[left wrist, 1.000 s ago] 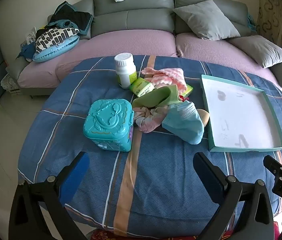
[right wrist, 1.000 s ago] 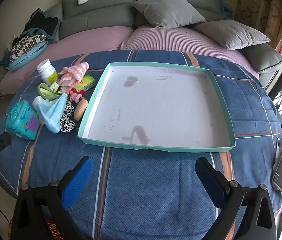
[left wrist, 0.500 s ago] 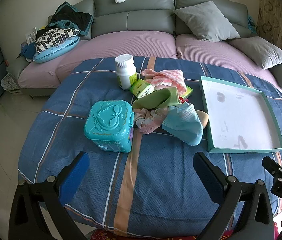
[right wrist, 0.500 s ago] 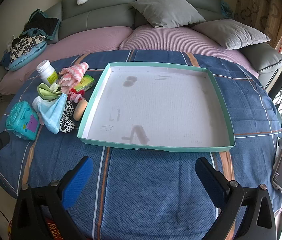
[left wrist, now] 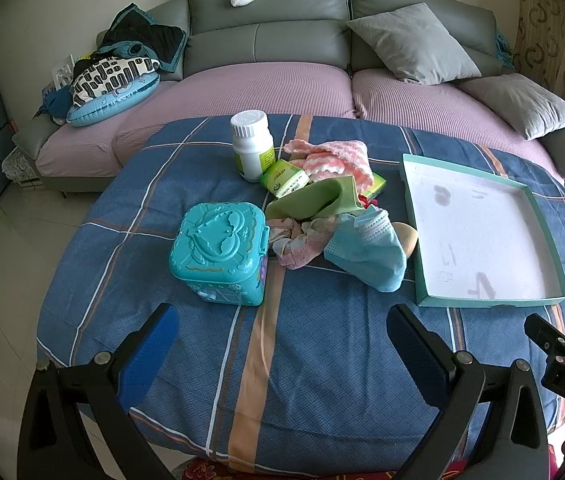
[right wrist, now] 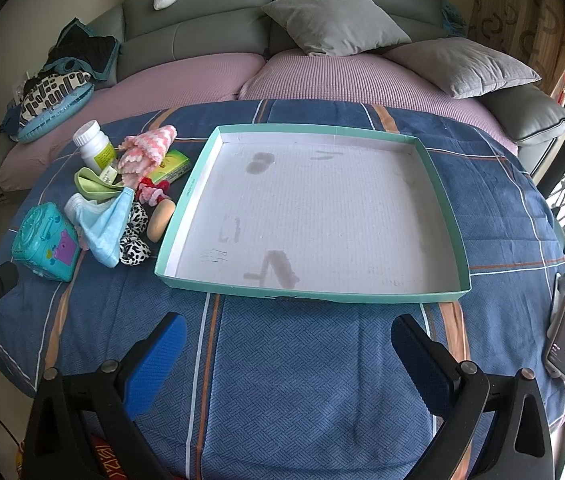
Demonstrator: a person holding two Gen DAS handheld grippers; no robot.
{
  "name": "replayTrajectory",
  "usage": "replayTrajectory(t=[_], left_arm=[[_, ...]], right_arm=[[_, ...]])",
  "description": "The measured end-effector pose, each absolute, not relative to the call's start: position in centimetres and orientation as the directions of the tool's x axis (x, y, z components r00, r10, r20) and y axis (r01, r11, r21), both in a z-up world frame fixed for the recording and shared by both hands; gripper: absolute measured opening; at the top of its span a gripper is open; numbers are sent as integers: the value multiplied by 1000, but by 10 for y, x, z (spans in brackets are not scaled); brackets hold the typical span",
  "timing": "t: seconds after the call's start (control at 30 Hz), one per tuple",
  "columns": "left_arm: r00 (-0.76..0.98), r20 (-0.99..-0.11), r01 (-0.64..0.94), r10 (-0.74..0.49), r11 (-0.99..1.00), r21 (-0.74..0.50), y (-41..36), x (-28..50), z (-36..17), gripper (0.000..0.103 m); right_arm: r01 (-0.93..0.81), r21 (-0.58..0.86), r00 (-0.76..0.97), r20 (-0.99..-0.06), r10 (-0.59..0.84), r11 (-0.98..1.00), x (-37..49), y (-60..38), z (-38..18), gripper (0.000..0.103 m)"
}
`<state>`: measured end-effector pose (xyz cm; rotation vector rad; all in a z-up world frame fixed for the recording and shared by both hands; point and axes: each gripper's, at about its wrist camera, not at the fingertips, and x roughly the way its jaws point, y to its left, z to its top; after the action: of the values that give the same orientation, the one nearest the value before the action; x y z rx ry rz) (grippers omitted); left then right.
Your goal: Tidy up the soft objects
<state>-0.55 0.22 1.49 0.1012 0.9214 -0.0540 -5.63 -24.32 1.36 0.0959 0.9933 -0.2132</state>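
A grey sofa (left wrist: 266, 36) with pink seat covers is running along the wall behind the worktop (left wrist: 322, 360), which is wearing a blue plaid cloth. A teal tray (right wrist: 448, 200) is sitting empty at its right. The soft pile (left wrist: 334, 216) is lying between tray and teal box (left wrist: 218, 248). Left gripper (left wrist: 282, 344) and right gripper (right wrist: 288, 344) are hovering over the near edge, fingers spread, holding nothing.
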Motion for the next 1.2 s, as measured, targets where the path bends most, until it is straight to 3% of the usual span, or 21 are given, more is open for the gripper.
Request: replayTrajectory(t=[0.93, 1.2], left_arm=[[583, -809, 76, -72, 996, -34, 18, 10, 21, 103], [627, -768, 69, -133, 991, -115, 43, 26, 42, 103]], right_arm=[[176, -53, 531, -836, -140, 983, -45, -228, 20, 103], [88, 8, 585, -810, -45, 996, -25, -205, 38, 103]])
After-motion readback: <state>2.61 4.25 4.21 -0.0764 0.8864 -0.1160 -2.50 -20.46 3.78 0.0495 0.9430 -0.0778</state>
